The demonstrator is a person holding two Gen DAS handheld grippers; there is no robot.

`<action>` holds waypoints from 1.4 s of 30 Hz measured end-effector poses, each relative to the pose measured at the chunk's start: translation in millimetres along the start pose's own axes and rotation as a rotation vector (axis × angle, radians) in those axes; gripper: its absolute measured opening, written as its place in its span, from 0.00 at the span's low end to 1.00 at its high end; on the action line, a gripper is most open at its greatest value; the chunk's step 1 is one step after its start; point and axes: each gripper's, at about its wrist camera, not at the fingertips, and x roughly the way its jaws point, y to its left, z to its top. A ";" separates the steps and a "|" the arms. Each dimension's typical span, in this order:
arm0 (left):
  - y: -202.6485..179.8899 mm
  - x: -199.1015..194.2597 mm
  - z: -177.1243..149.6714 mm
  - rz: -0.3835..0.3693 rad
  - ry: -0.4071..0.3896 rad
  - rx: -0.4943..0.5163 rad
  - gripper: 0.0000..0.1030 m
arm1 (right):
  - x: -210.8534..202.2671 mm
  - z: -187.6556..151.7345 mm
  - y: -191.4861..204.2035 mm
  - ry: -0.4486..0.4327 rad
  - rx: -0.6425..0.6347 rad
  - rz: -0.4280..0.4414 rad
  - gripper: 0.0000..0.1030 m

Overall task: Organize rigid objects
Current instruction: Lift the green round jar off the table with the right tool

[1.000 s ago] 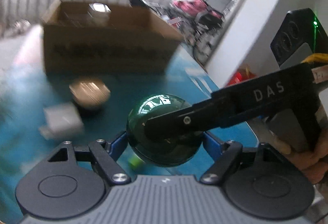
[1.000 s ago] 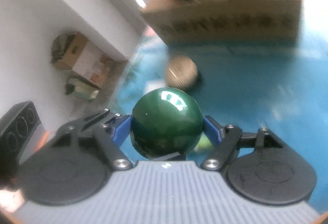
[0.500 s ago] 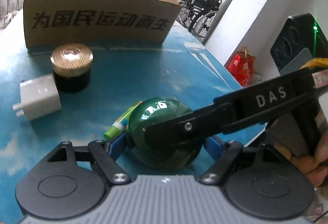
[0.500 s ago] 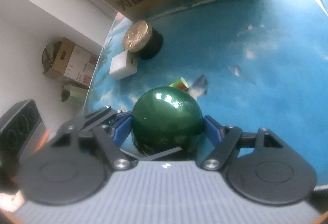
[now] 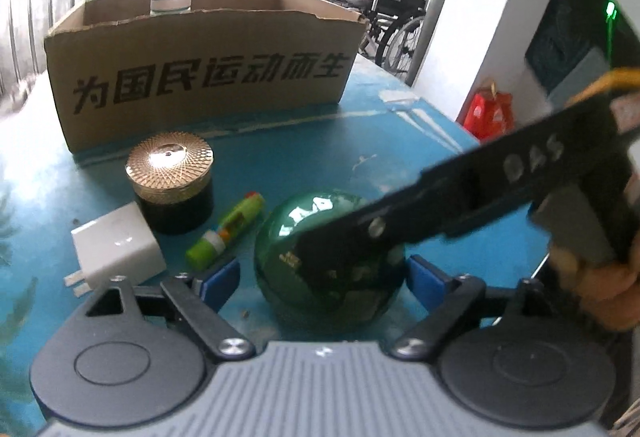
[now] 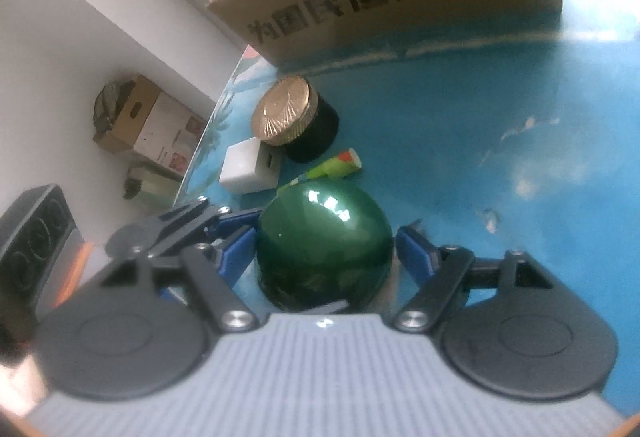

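Green glass-like ball sits on the blue table, between the fingers of both grippers; left gripper and right gripper jaws stand apart, blue pads just off the ball, neither gripping. Step in hand, judged: ball set down or about to be picked for the cardboard box. Next move needs a firm squeeze, since it may roll. Charger, gold-lidded jar and green tube crowd the left; open room lies right, table edge close by

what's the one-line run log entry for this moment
stage: green ball on blue table | left gripper: open | right gripper: open | cardboard box: behind
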 end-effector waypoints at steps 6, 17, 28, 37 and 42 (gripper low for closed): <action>-13.4 -3.1 -7.1 0.049 0.005 0.084 0.82 | -12.6 -6.5 10.3 -0.067 -0.086 -0.022 0.78; -25.2 -6.1 -8.1 0.078 0.035 0.013 0.81 | -7.0 -8.8 12.2 -0.039 -0.170 -0.007 0.69; -21.6 9.7 -5.5 0.086 0.040 0.073 0.83 | -4.0 -10.4 4.7 -0.019 -0.125 0.012 0.74; -21.9 12.7 -4.2 0.066 0.034 0.092 0.79 | 2.9 -9.6 8.4 -0.006 -0.123 0.007 0.74; -22.2 14.3 -2.5 0.070 0.042 0.098 0.79 | 2.5 -8.1 11.5 -0.004 -0.140 -0.009 0.75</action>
